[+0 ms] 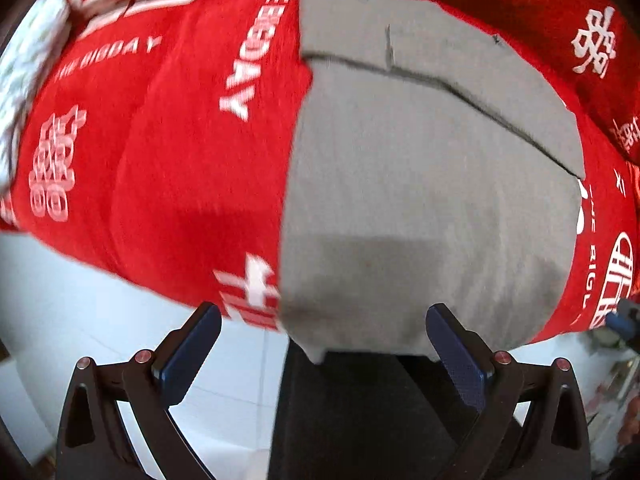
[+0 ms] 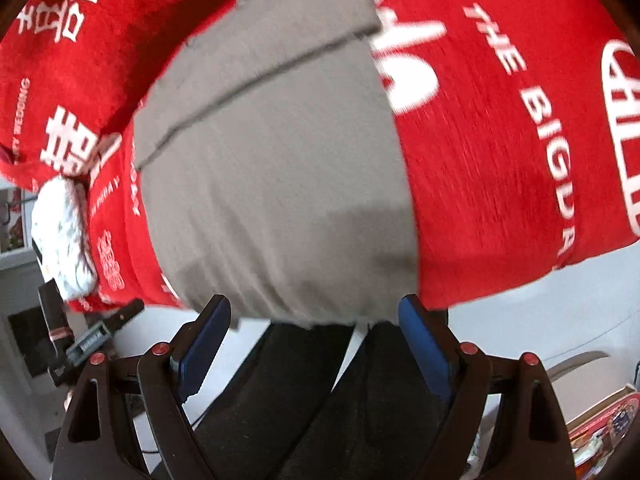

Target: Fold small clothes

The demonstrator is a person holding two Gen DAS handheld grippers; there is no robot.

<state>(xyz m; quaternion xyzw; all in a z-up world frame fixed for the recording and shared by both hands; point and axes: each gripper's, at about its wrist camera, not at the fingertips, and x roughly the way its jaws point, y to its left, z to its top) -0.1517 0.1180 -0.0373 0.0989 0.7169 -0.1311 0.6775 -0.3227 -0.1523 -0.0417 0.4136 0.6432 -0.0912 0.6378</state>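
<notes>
A grey folded garment lies flat on a red blanket with white lettering, its near hem hanging a little over the blanket's front edge. My left gripper is open above that near hem, its blue pads spread wide with nothing between them. In the right wrist view the same grey garment fills the middle, with a fold line across its far part. My right gripper is open too, both fingers standing clear of the near hem.
A white patterned cloth lies at the blanket's left end. Dark trousers of a person stand below the blanket edge on a pale floor. The left gripper's body shows at lower left in the right wrist view. Clutter sits at lower right.
</notes>
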